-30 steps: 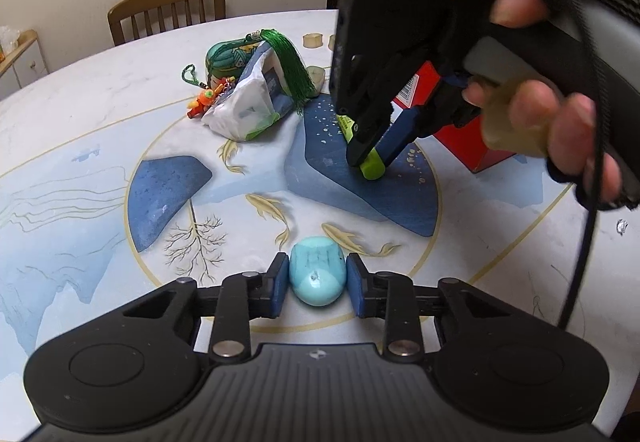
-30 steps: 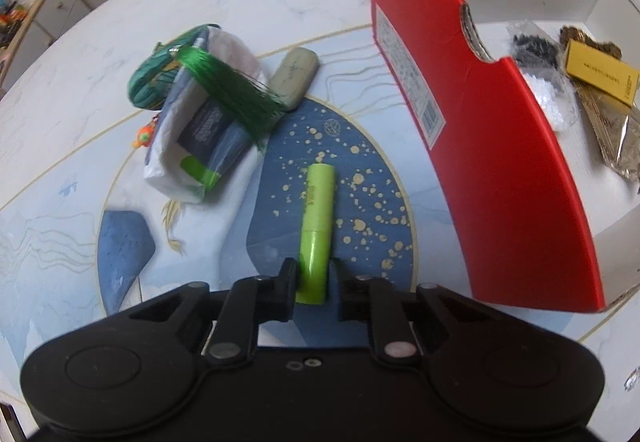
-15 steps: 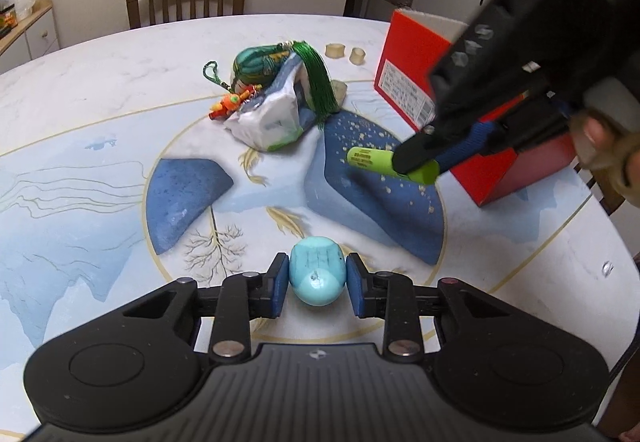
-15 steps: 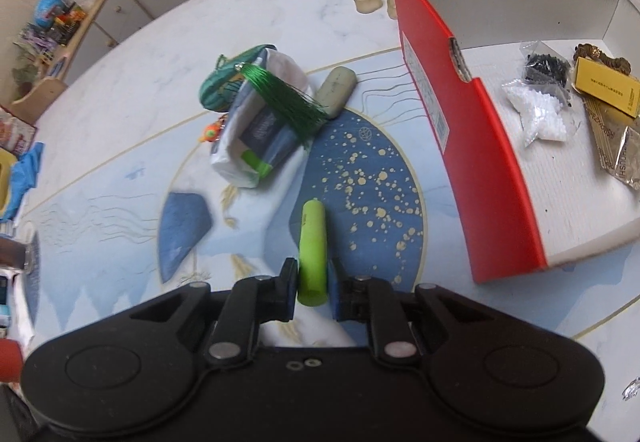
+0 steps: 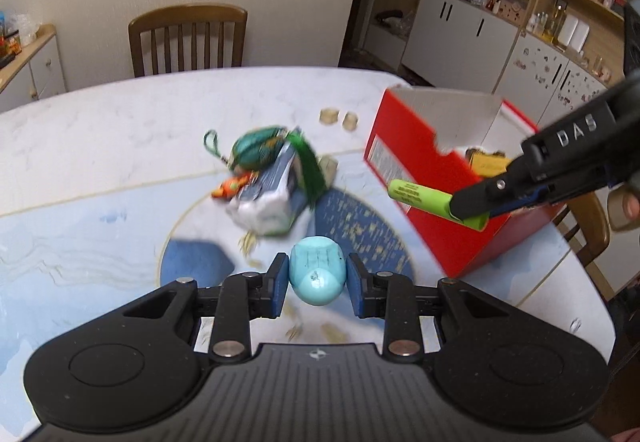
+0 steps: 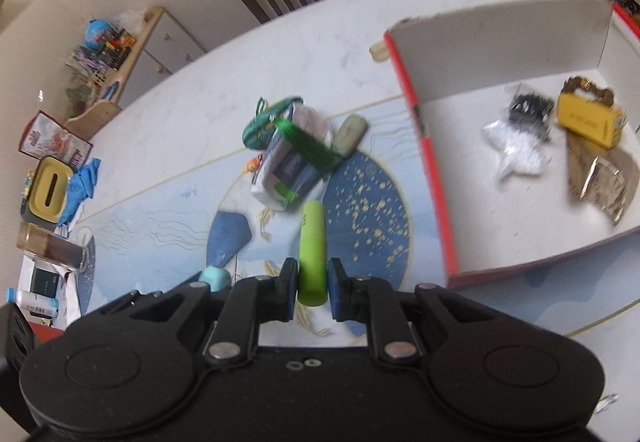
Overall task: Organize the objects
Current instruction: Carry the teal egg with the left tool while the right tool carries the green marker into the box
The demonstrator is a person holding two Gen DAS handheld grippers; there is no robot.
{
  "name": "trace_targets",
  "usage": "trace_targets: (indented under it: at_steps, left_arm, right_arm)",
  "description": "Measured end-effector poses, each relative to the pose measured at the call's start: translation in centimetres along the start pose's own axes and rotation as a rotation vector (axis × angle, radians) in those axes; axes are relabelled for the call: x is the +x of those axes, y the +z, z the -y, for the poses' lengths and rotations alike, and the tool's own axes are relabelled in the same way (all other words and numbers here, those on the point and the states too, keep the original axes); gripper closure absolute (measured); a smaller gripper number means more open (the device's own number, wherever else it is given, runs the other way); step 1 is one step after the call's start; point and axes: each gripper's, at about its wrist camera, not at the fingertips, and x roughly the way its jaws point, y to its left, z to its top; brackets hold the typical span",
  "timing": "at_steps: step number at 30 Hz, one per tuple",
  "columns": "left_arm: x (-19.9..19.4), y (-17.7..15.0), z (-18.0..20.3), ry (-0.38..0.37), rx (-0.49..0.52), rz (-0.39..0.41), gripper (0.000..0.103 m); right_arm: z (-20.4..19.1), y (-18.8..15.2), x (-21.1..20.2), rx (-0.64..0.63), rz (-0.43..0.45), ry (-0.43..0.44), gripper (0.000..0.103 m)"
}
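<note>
Our left gripper [image 5: 317,280] is clamped on a pale blue egg-shaped thing [image 5: 317,269], held above the table [image 5: 100,130]. Our right gripper [image 6: 313,284] pinches a lime-green tube [image 6: 312,246] at its near end; its print is too blurred to read. "DAS" shows on the right gripper's side. The red box [image 5: 416,178] stands just beside the tube, its white label unreadable.

I count two grippers: my left gripper [image 5: 317,278] and my right gripper [image 6: 312,284]. I see one turquoise egg-shaped thing [image 5: 317,269], one green tube [image 6: 312,252], one red box [image 6: 432,162], two small beige rings [image 5: 339,118] and one wooden chair [image 5: 188,38].
</note>
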Motion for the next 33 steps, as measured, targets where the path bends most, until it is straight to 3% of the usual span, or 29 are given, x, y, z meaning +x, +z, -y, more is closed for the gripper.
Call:
trace_targets:
  at_steps: [8,18,26,33]
  left_arm:
    - [0.1,2.8,4.2,-0.008,0.034,0.010,0.073]
    - [2.1,5.8,11.2,-0.038,0.118,-0.001,0.073]
    - [5.5,7.4,16.4,-0.046,0.180,-0.042,0.073]
    - [9.5,9.3,19.5,-0.006,0.231,-0.077,0.073]
  right_arm:
    - [3.9,1.5,-4.1,-0.001,0.066,0.040,0.088]
    - [10.6,3.3,-7.9,0.016,0.138,0.022,0.088]
    - [15.9,4.5,-9.7,0.027,0.171,-0.009,0.088]
    - [19.5,5.3,-9.6,0.033,0.175,-0.055,0.088]
